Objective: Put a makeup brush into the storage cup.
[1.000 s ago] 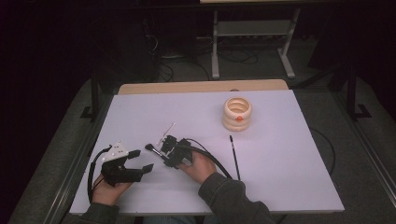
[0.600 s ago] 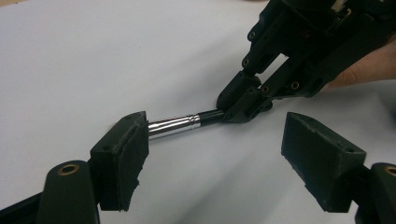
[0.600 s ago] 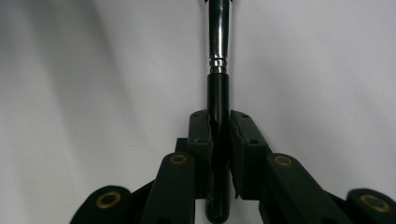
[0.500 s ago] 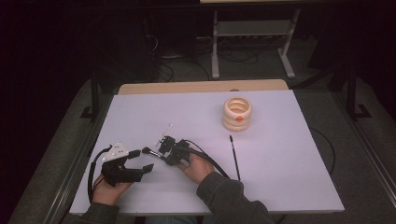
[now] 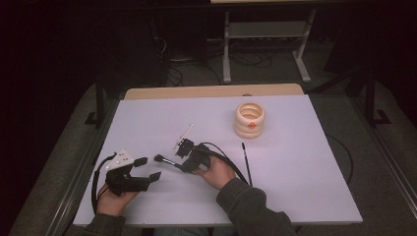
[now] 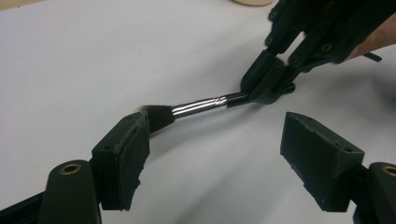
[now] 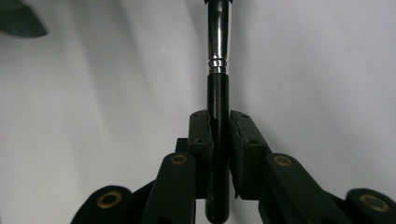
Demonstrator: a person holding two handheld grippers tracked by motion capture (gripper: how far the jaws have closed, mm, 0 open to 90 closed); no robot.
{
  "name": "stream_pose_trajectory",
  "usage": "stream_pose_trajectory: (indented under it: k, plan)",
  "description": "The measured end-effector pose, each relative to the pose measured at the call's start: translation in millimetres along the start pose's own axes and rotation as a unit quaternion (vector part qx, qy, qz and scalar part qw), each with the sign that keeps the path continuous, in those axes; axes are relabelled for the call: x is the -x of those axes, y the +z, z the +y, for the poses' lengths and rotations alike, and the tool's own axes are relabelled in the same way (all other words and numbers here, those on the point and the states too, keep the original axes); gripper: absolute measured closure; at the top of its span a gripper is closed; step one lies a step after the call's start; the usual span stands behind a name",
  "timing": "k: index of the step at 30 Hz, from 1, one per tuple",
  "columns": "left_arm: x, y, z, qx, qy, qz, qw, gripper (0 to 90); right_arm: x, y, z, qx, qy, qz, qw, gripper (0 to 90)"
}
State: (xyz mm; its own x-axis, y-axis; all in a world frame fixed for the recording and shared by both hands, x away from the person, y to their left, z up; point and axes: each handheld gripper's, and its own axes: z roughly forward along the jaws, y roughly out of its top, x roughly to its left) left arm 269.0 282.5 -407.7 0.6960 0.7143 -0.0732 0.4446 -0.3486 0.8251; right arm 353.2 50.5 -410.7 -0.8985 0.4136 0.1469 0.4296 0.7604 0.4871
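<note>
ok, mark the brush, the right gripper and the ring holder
brush (image 6: 198, 105), left gripper view, on its silver ferrule
right gripper (image 7: 218, 135), right gripper view, between the pads clamping the handle
ring holder (image 5: 249, 120), high view, on its front wall

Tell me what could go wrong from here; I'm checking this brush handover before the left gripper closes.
1. The right gripper clamps the brush near the end of its black handle, so the long free part might swing or slip.
2. The left gripper stands open with the bristles at one of its pads; closing there could crush bristles rather than grip the metal ferrule.
</note>
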Motion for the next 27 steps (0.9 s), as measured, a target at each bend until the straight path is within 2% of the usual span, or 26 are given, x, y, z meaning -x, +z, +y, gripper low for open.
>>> stream_pose_trajectory:
  k: [6,11,14,16,17,20,22,24,27]
  plan:
    - [3.9,0.9,3.1,0.007,0.002,-0.008,0.9999,23.4,4.0,-23.6,-13.9,0.021,-0.004,-0.004,0.9998,78.8]
    - [9.0,4.2,7.7,0.014,-0.002,-0.026,0.9996,23.4,11.2,-46.5,-30.6,0.042,0.006,-0.008,0.9991,78.8]
    - [13.7,7.2,11.9,0.017,0.001,-0.040,0.9991,24.4,15.2,-60.9,-42.2,0.064,0.015,-0.011,0.9977,78.7]
    - [17.6,10.0,16.9,0.017,0.005,-0.050,0.9986,24.7,17.3,-70.0,-49.6,0.081,0.009,-0.015,0.9966,78.7]
    - [19.0,11.1,18.9,0.018,0.007,-0.055,0.9983,24.8,15.9,-76.0,-54.0,0.087,0.016,-0.014,0.9960,78.7]
    - [25.9,16.1,28.4,0.027,0.002,-0.084,0.9961,25.2,13.4,-87.9,-64.7,0.103,0.022,-0.017,0.9943,78.7]
    - [29.2,20.5,33.5,0.024,0.008,-0.096,0.9950,28.2,10.1,-97.3,-70.3,0.117,0.021,-0.018,0.9927,78.7]
    - [32.3,25.8,38.7,0.022,-0.003,-0.123,0.9922,31.5,6.3,-105.3,-75.7,0.130,0.015,-0.023,0.9912,78.7]
    - [37.2,35.7,47.2,0.019,-0.005,-0.143,0.9895,34.9,2.4,-113.8,-85.2,0.154,0.013,-0.016,0.9878,78.7]
